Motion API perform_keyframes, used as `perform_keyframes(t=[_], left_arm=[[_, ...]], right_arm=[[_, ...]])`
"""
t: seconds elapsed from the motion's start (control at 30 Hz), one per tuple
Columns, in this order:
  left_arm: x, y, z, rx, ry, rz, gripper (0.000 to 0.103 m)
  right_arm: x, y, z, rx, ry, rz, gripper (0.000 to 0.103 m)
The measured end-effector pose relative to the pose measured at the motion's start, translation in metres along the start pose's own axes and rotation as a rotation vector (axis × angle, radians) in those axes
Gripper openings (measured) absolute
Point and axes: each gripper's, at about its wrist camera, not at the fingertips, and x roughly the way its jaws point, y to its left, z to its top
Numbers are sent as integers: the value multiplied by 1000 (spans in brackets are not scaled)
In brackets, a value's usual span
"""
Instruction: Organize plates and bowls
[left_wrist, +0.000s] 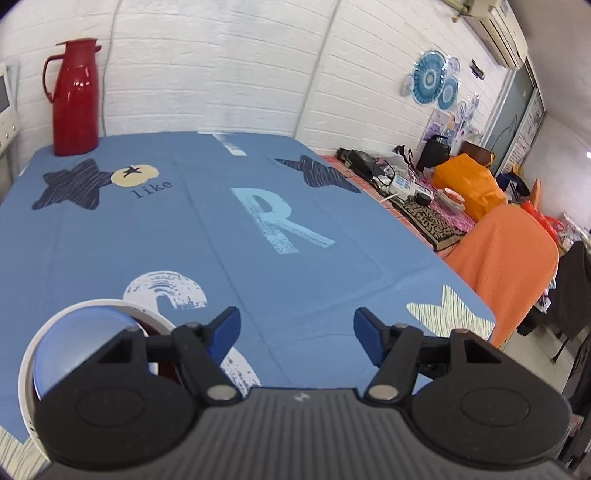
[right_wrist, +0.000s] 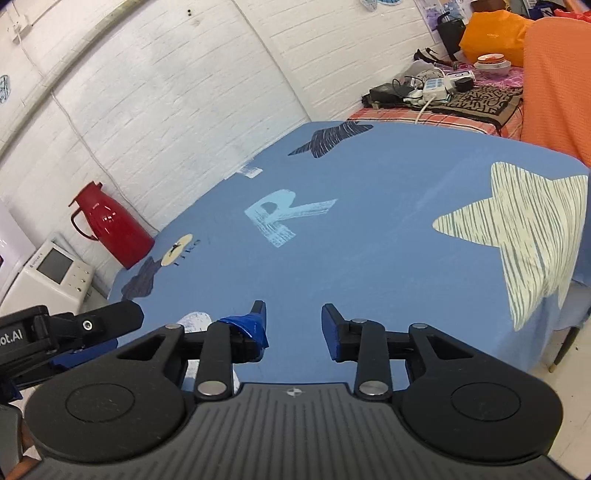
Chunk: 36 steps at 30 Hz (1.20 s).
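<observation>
Plates (left_wrist: 88, 314) are seen stacked at the near-left corner of the table (left_wrist: 332, 258), partly hidden under the left gripper (left_wrist: 295, 334): a white rim with a bluish glassy dish on top and something dark red inside; the exact count cannot be told. Stacking is judged done or nearly done, since no other dishware is seen on the blue cloth; a small pile of bowls (right_wrist: 493, 62) is noted on the cluttered side table beyond the far-right corner, and whether it belongs to the job cannot be told. Left gripper's jaws are held wide apart, nothing between them, just beside the stack. Right gripper (right_wrist: 293, 325) is likewise spread and empty, held over the near edge, blue tape wrapped on its left finger. Red thermos jug (left_wrist: 74, 98) is stood at the far-left corner. Readable print on the cloth: "like" by a dark star, a large pale "R" mid-table. "ot.AI" is read on the other gripper's body in the right wrist view.
</observation>
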Motion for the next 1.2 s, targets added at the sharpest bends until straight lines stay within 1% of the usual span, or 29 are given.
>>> perform_keyframes(t=[0.13,0.23,0.33,0.37,0.5,0.6,0.73,0.8,0.97,1.07,1.2], left_arm=[[-3,-6,-13,-4,-28,58,67],[-7,-10,-24,-28,-45,128,67],[-14,-17,-44,-67,-60,200,68],[-17,-19,-52,-80,-61,219,68],[-36,-36,-91,-88,-84,313,68],[-48,-45,-117,-107,-104,382,68],[-62,-55,-145,-104,-131,453,68],[-67,-60,-155,-96,-134,467,68],[-74,-63,-171,-90,-122,467,68],[-78,-62,-176,-99,-134,478,68],[-82,-62,-182,-95,-145,503,68]], right_arm=[[4,4,-4,-109,43,-18,18],[2,-3,-11,-130,76,-15,18],[0,-10,-19,-143,128,-68,18],[-1,-12,-21,-157,136,-67,18],[-14,-19,-34,-234,86,-29,19],[-22,-17,-39,-286,36,2,20],[-41,-22,-46,-298,0,47,20],[-54,-26,-50,-302,-20,59,20],[-79,-26,-57,-319,-90,58,21],[-85,-24,-64,-325,-100,81,22],[-84,-19,-72,-351,-87,108,23]])
